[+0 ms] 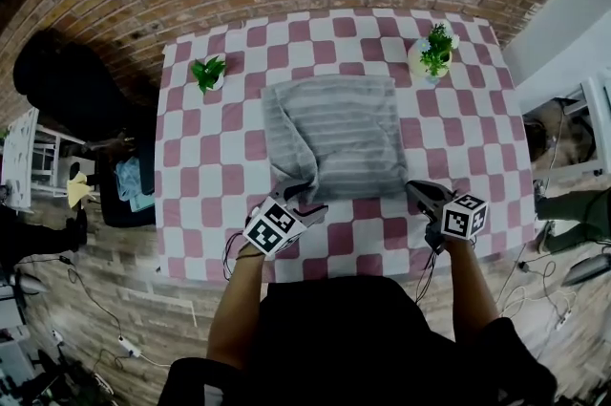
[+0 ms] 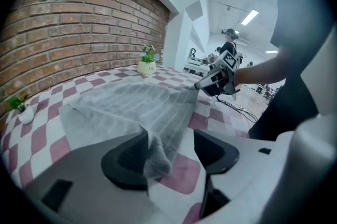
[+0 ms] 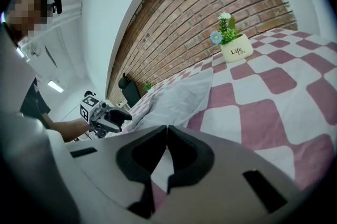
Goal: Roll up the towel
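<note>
A grey striped towel (image 1: 336, 135) lies spread on the pink-and-white checked table (image 1: 196, 203), with its left side bunched into a fold. My left gripper (image 1: 304, 202) is at the towel's near-left corner. In the left gripper view its jaws (image 2: 176, 152) stand apart. The towel's corner (image 2: 156, 152) hangs against the left pad, and the right pad is clear of it. My right gripper (image 1: 418, 192) is shut, its tip (image 3: 167, 136) at the towel's near-right corner (image 3: 181, 99). Whether it pinches the edge is hidden.
A small green plant (image 1: 208, 72) stands at the table's far left and a flowering plant in a white pot (image 1: 431, 56) at the far right. A brick wall runs behind the table. The near table edge is just below both grippers.
</note>
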`<state>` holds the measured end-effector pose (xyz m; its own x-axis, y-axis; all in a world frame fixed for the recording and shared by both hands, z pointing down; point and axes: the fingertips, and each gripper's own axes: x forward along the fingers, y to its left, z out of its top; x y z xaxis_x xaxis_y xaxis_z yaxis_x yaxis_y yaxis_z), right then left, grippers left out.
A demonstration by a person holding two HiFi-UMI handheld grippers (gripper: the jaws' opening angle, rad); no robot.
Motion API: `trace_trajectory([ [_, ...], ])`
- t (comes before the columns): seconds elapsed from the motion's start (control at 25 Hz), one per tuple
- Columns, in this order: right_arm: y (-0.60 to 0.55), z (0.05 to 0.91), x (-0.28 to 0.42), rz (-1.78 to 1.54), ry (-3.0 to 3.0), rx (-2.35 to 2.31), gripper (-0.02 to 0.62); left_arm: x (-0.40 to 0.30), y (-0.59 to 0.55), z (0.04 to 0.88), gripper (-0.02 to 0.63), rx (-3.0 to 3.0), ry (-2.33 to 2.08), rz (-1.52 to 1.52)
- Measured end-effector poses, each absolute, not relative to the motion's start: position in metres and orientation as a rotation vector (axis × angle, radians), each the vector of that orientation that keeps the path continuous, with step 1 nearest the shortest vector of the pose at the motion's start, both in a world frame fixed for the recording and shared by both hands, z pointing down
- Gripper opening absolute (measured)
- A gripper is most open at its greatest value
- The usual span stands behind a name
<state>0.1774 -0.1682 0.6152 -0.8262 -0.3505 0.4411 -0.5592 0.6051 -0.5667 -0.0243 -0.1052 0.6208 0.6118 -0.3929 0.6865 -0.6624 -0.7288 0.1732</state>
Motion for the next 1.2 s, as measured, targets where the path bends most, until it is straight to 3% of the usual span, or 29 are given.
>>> trace_trajectory([
  [0.16, -0.169, 0.615, 0.179, 1.045, -2.552, 0.745, 0.008, -0.061, -0.119, 0.626, 0.272, 2.421, -0.858, 1.092],
  [0.24, -0.168, 0.615, 0.177, 1.044, -2.551, 0.738, 0.008, -0.070, -0.117, 0.637, 0.272, 2.440, -0.738, 1.301],
  [0.4, -0.168, 0.615, 0.176, 1.040, -2.544, 0.727, 0.008, -0.063, -0.110, 0.643, 0.252, 2.483, -0.437, 1.415],
  [0.72, -0.167, 0.613, 0.179, 1.047, -2.550, 0.738, 0.008, -0.043, -0.115, 0.637, 0.174, 2.441, -0.193, 1.226],
  [0.92, -0.167, 0.612, 0.179, 1.036, -2.552, 0.735, 0.008, -0.052, -0.120, 0.644, 0.123, 2.380, -0.174, 1.208],
  [1.08, -0.166, 0.614, 0.178, 1.024, -2.541, 0.723, 0.008, -0.055, -0.121, 0.649, 0.036, 2.370, -0.164, 1.232],
  [1.2, -0.165, 0.615, 0.176, 1.005, -2.531, 0.723, 0.008, -0.058, -0.116, 0.646, 0.021, 2.371, -0.154, 1.229],
])
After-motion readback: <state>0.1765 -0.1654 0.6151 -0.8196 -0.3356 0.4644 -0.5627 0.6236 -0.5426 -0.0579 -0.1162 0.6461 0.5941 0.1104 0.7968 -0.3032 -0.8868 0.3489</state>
